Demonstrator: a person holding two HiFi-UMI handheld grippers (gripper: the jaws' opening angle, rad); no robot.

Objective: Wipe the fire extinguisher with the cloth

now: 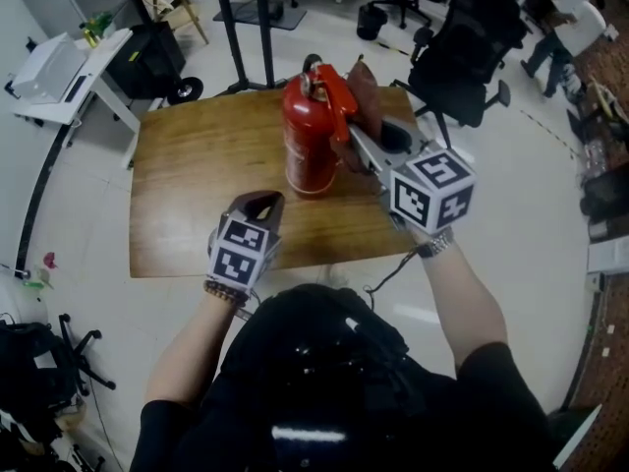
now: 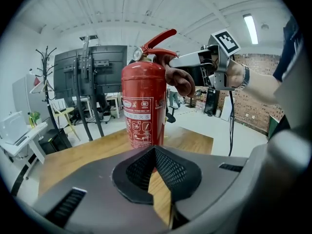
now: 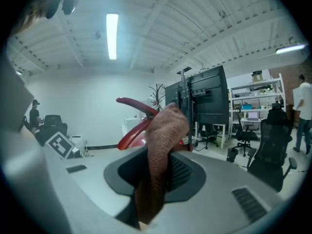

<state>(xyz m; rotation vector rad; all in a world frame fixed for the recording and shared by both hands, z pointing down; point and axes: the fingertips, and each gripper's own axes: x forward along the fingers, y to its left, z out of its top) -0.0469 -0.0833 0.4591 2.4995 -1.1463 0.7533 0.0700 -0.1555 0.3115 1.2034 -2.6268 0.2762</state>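
A red fire extinguisher (image 1: pixel 309 141) stands upright near the middle of the wooden table (image 1: pixel 197 195). In the left gripper view the red fire extinguisher (image 2: pixel 143 108) rises just ahead of the jaws. My right gripper (image 1: pixel 356 138) is shut on a brown cloth (image 1: pixel 362 101) and holds it up against the extinguisher's handle (image 3: pixel 131 118). The brown cloth (image 3: pixel 161 150) hangs bunched between the right jaws, and the brown cloth (image 2: pixel 179 79) shows as a wad by the valve. My left gripper (image 1: pixel 260 205) is shut and holds nothing, low over the table in front of the extinguisher.
A black office chair (image 1: pixel 462 47) stands beyond the table's right corner. A white desk (image 1: pixel 69 77) and a black wheeled case (image 1: pixel 152 62) are at the far left. Black stand legs (image 1: pixel 246 28) rise behind the table.
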